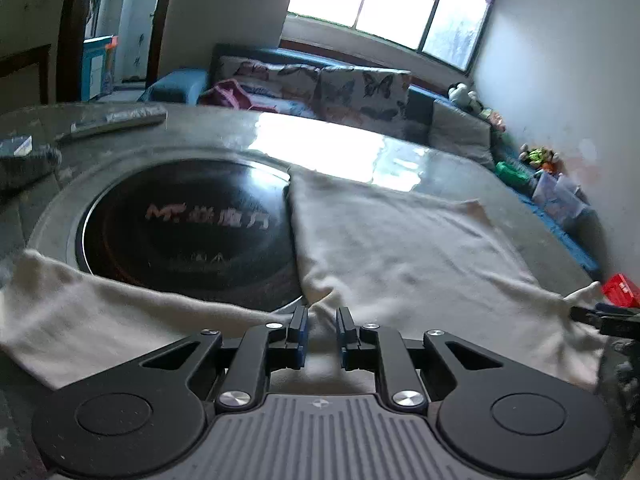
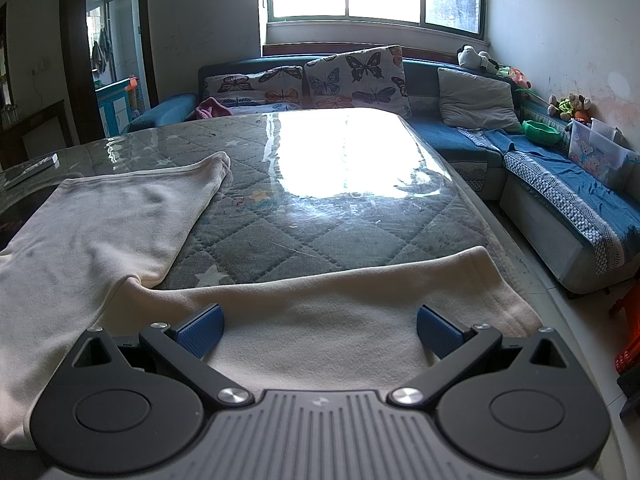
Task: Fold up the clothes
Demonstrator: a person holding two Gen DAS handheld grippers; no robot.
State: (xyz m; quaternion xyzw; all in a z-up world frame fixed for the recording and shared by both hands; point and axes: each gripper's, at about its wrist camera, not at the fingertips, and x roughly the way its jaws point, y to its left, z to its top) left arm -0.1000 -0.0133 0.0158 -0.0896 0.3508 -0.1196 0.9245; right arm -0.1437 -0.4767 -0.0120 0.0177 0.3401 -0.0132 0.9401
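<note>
A cream garment lies spread on the glass-topped table, with one part draped over a round black cooktop. My left gripper is nearly closed, its blue pads pinching a raised fold of the cream cloth at the near edge. In the right wrist view the same garment lies with two long parts reaching away. My right gripper is wide open and empty, its blue pads hovering over the nearer cream part. The other gripper's tip shows at the right edge of the left wrist view, at a corner of the cloth.
A quilted grey cover shows under the table glass. A blue corner sofa with butterfly cushions stands behind and to the right. A remote-like object lies at the far left of the table. A red box sits beyond the table's right edge.
</note>
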